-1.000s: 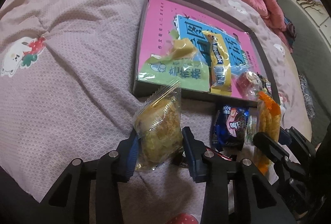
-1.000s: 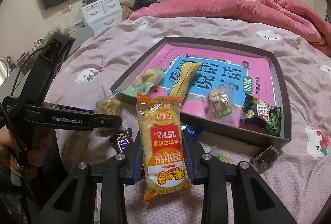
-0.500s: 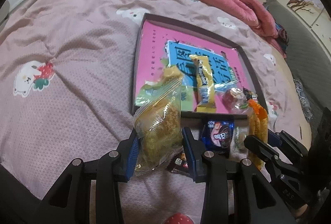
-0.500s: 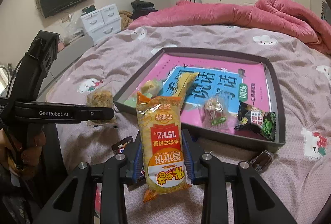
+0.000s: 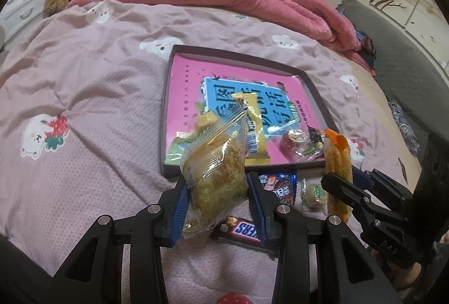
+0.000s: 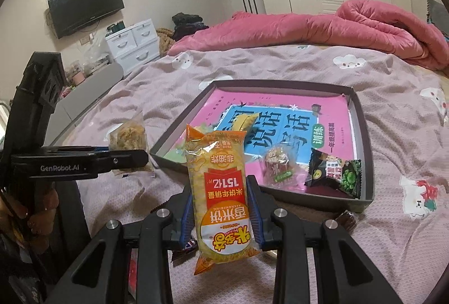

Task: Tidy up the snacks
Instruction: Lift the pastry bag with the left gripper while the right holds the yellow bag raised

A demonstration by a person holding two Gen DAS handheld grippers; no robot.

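Left gripper is clamping the floss-cake pouch, right gripper is clamping the rice-cracker pack, long axis along the fingers. Both are hovering just short of the tray, dead ahead.

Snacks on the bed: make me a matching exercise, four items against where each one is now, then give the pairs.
Items:
1. rice cracker pack
2. flossy cake packet
3. green pea packet
4. Snickers bar

Places:
A. lying in the tray
B. held in the left tool
C. on the bedspread, outside the tray
D. held in the right tool

Pairs: 1-D, 2-B, 3-A, 4-C
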